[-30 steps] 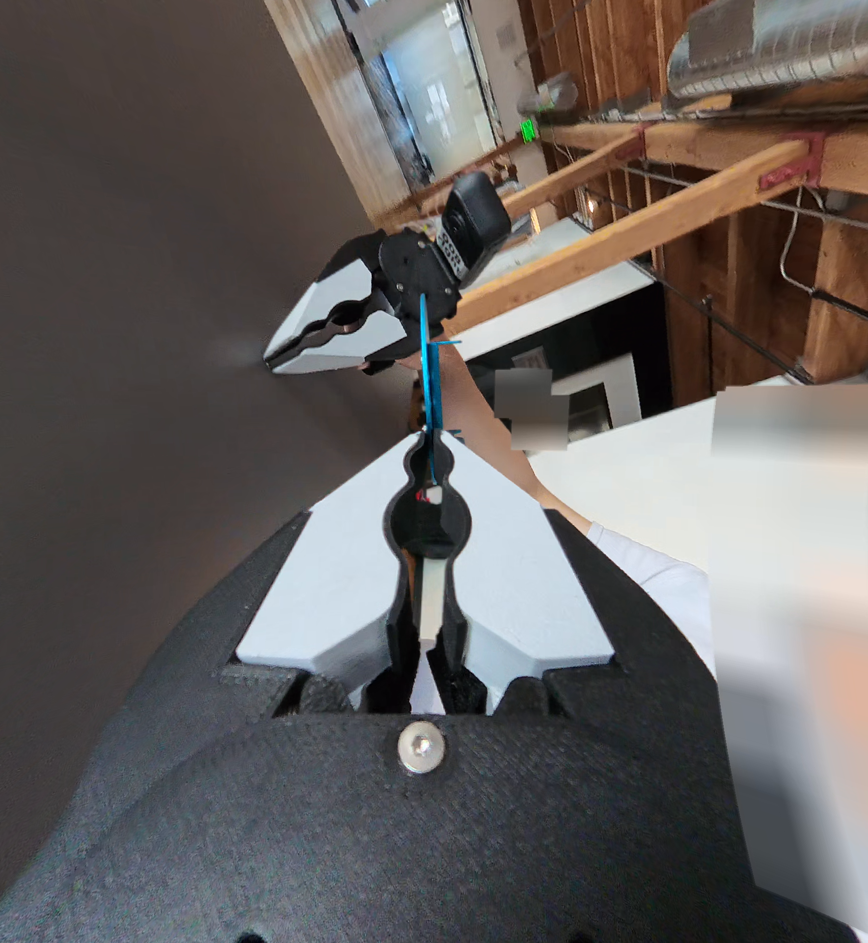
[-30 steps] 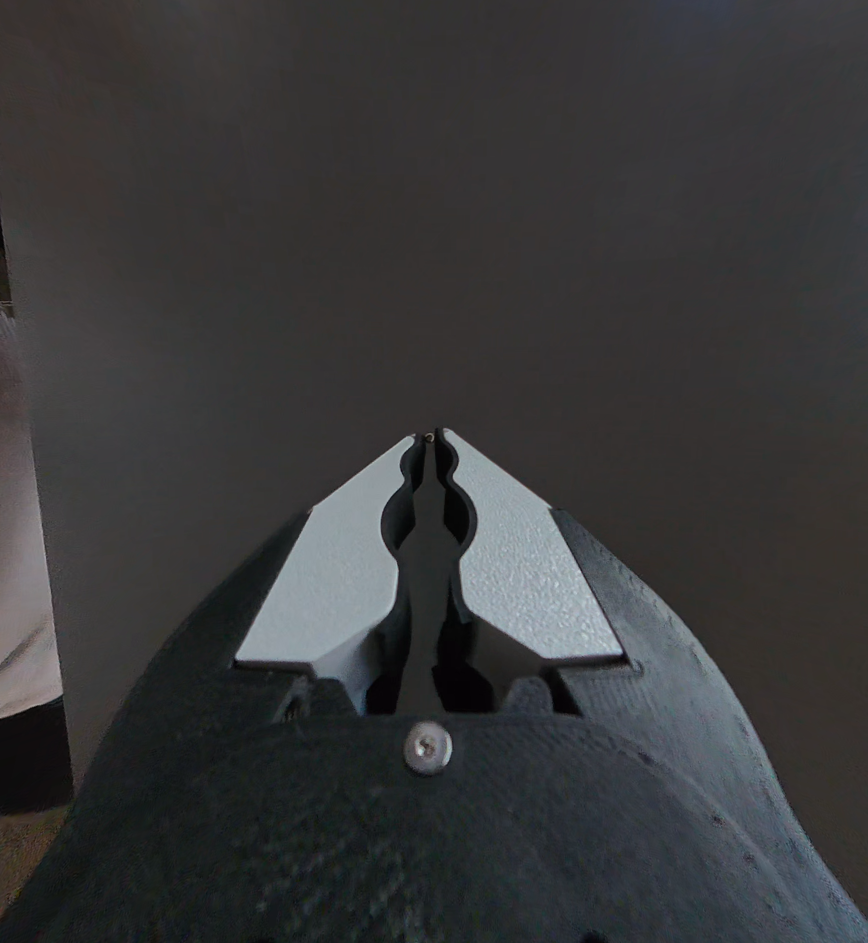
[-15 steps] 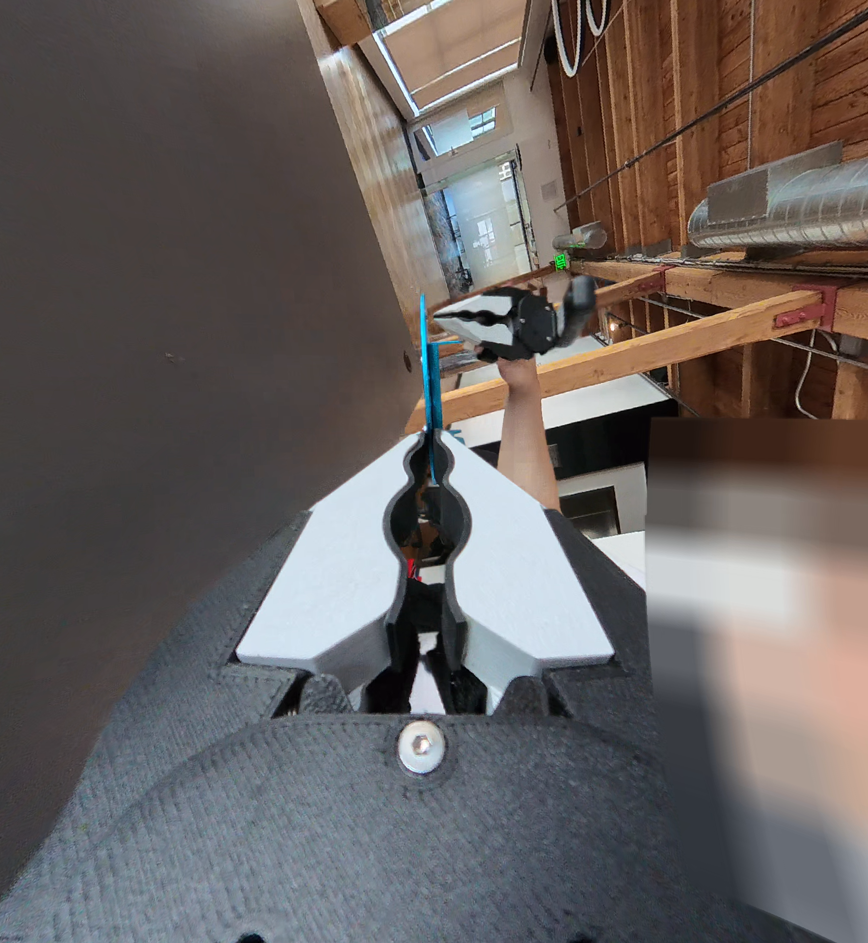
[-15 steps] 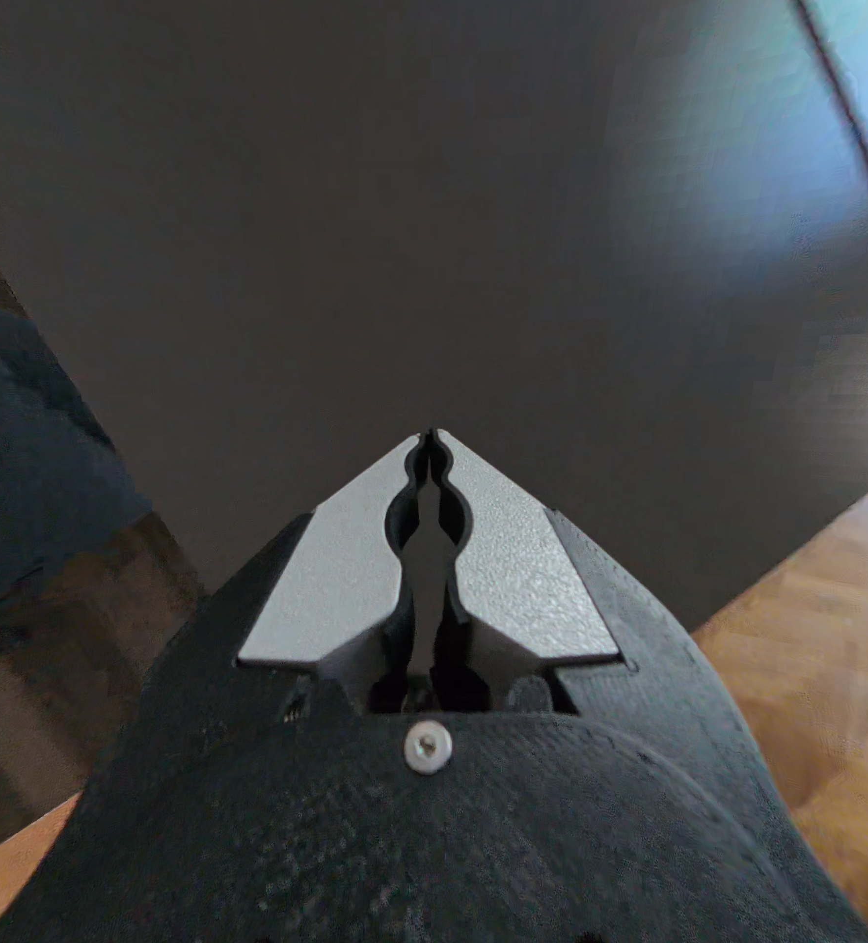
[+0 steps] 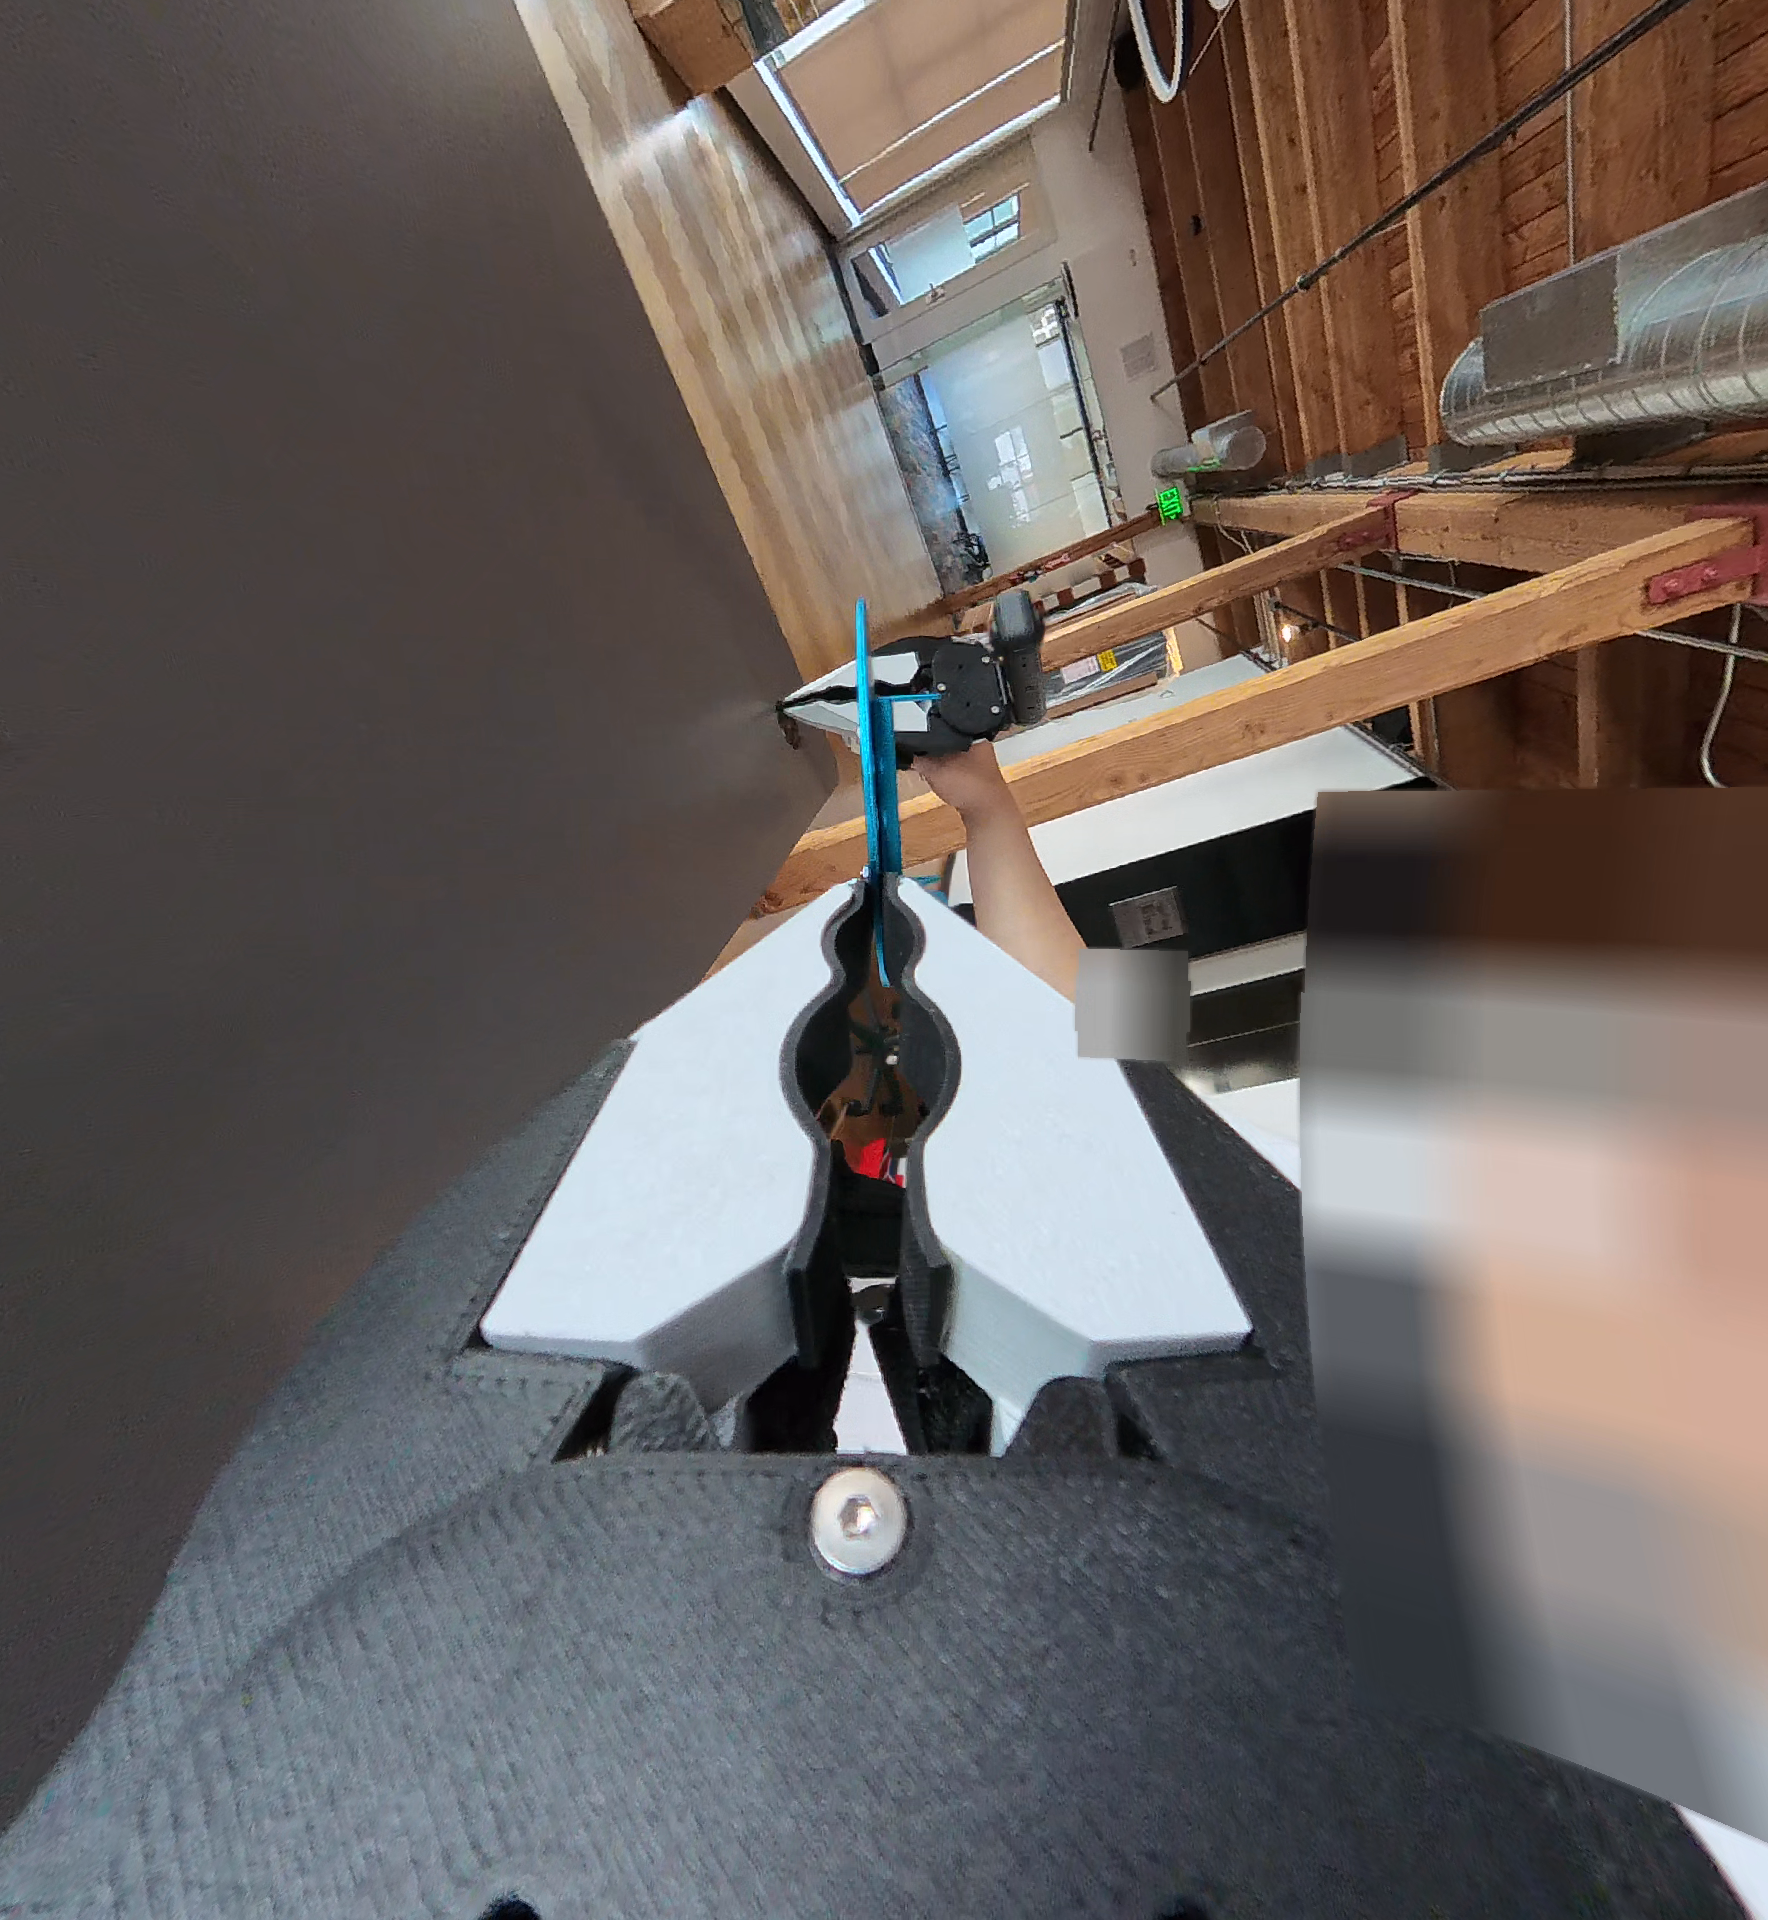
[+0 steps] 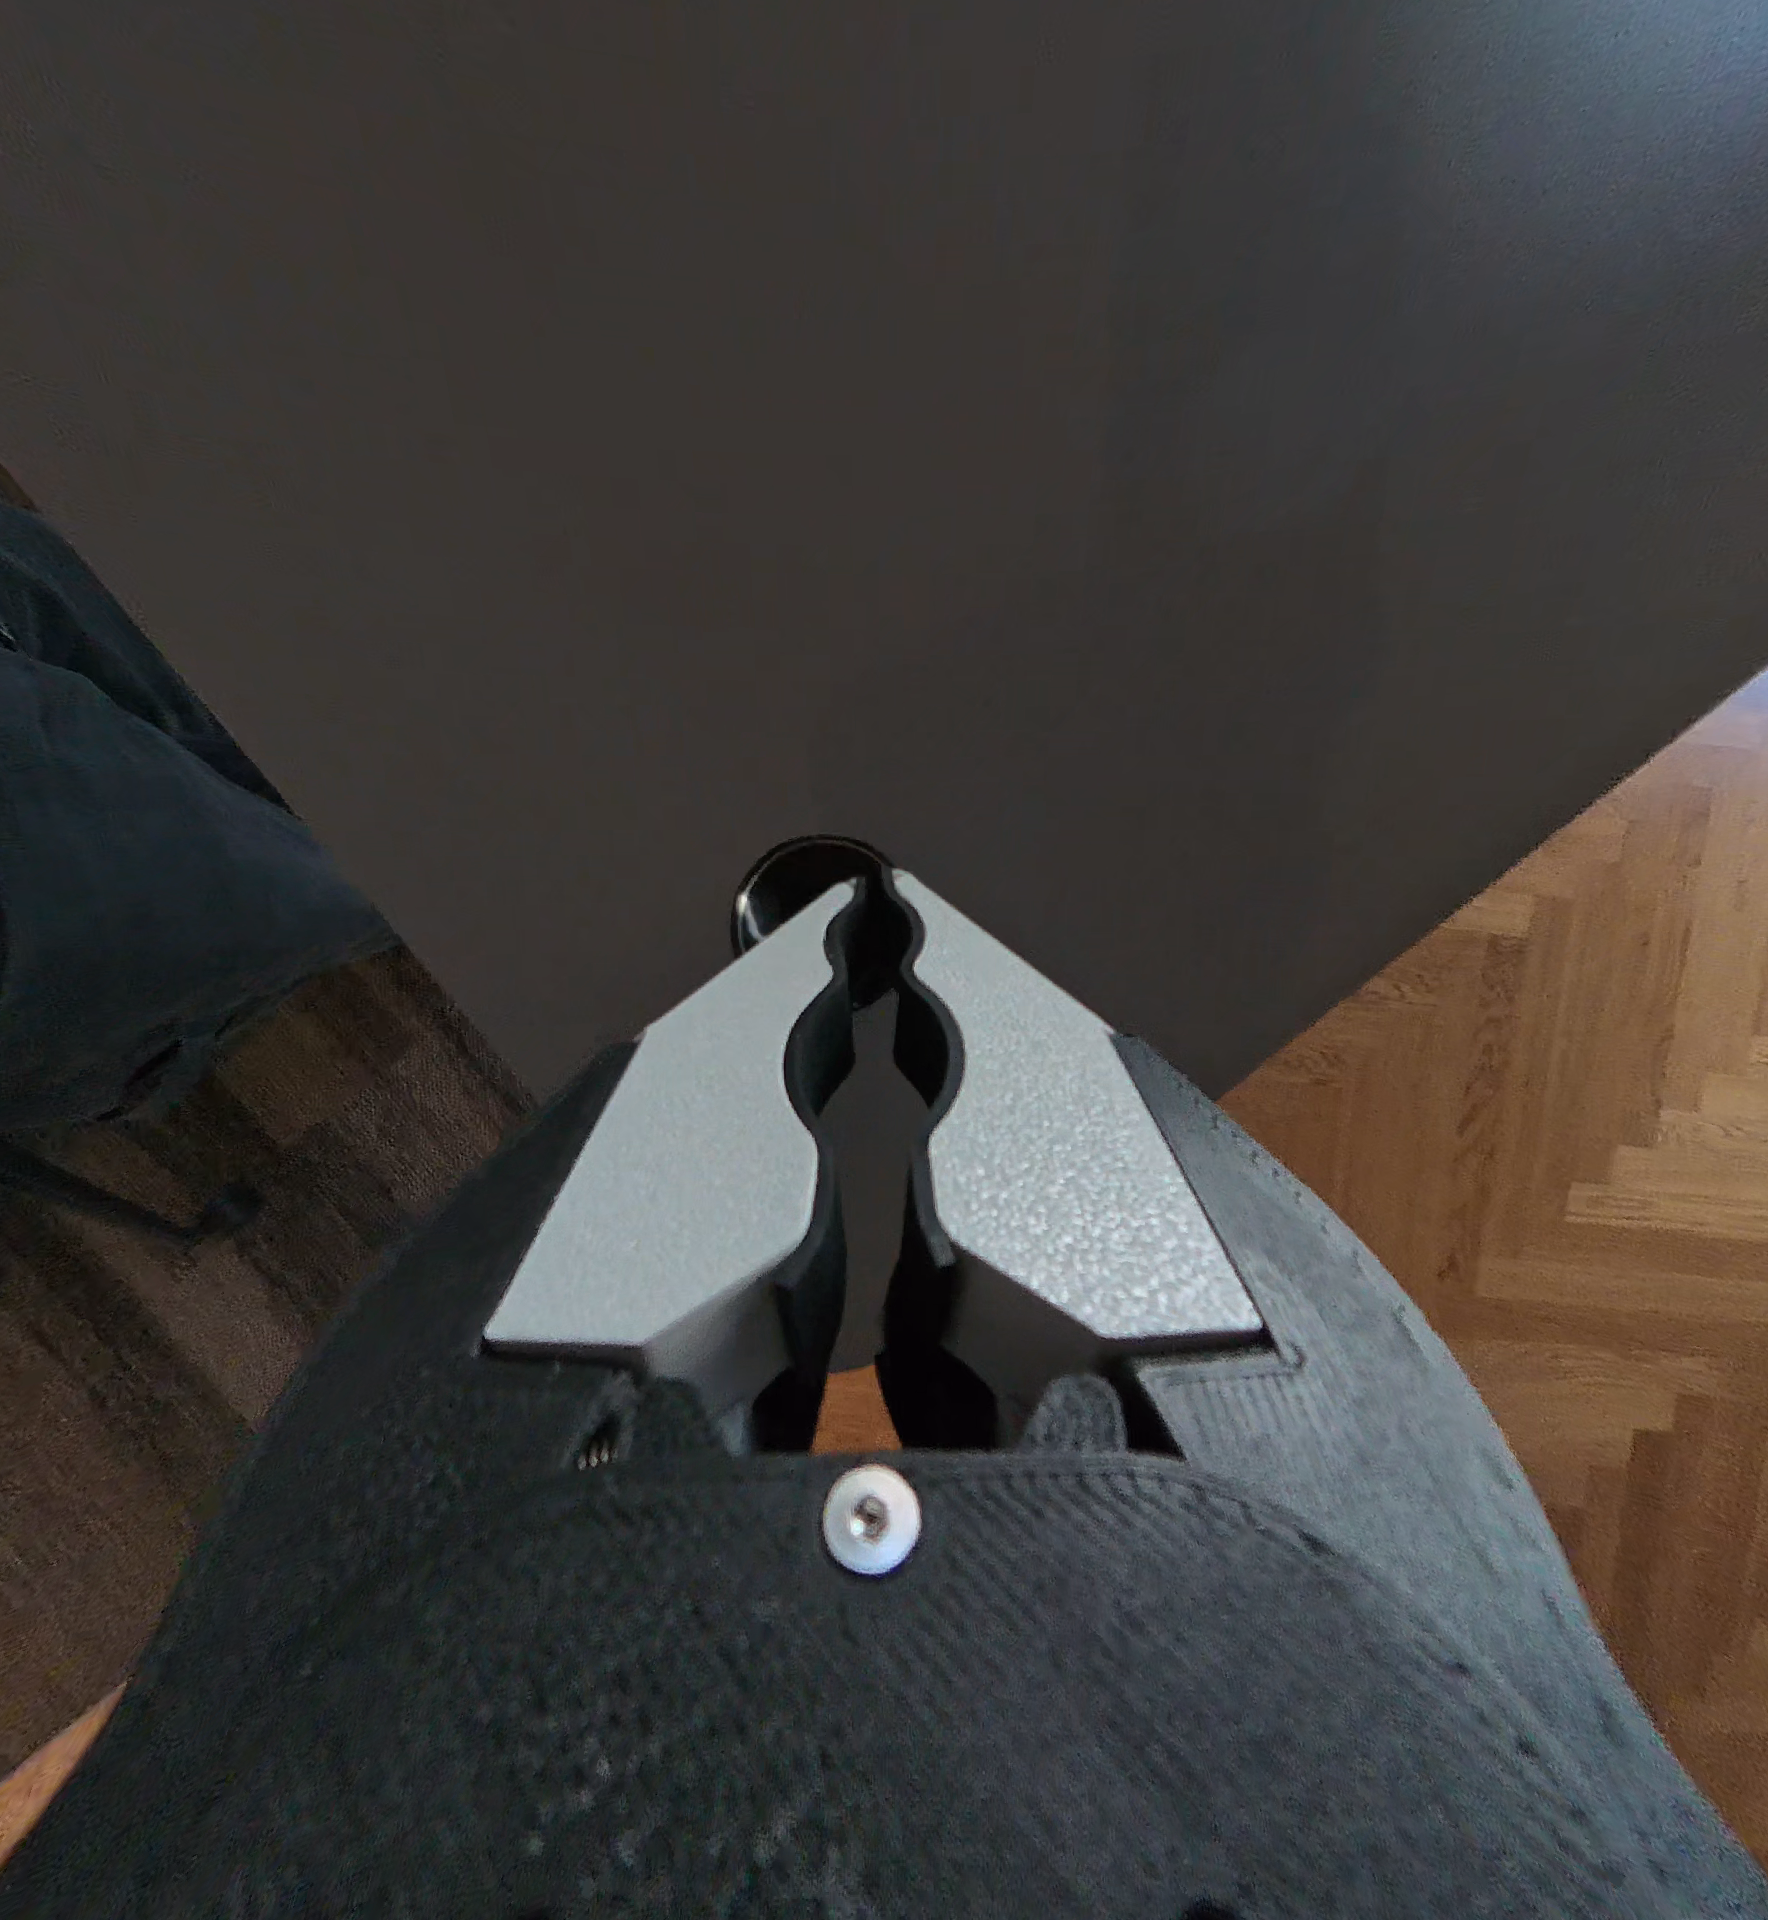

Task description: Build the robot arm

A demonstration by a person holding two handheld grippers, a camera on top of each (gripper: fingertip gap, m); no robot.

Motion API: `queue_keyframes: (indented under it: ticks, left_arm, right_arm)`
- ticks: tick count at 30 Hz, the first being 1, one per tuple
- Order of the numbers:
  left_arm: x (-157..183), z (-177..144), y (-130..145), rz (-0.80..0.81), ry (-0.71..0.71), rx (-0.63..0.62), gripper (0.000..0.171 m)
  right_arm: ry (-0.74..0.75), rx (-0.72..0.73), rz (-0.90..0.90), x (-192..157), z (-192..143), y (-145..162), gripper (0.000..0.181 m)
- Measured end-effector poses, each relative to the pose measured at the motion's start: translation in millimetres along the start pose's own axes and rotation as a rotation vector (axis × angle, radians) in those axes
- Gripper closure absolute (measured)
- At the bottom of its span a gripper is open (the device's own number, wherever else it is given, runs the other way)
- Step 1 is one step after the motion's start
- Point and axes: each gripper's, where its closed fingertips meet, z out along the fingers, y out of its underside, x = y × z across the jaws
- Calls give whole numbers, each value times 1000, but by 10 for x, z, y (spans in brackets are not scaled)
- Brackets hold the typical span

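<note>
The right gripper (image 5: 792, 717) has been swung farther off, its tip against the dark bench (image 5: 288, 520). The left gripper (image 5: 875, 888) is clamped on a thin blue disc (image 5: 875, 748), edge-on. The right gripper's fingers are nearly closed, empty, over a black knob (image 6: 786, 883).

A dark brown tabletop (image 6: 859, 364) fills the near view above herringbone wood flooring (image 6: 1586, 1039). Far off, timber ceiling joists (image 5: 1482, 260), a silver duct (image 5: 1669, 343) and bright glass doors (image 5: 1005, 436).
</note>
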Motion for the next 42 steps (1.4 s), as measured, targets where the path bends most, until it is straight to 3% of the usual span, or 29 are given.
queue_keyframes:
  ticks: [9,42]
  left_arm:
    - [82,16,-28,20,-18,30,171]
    - [138,-346,-270,90,-85,114,171]
  right_arm:
    - [47,-131,-171,19,-24,45,180]
    - [-61,-204,-171,-27,-91,-31,180]
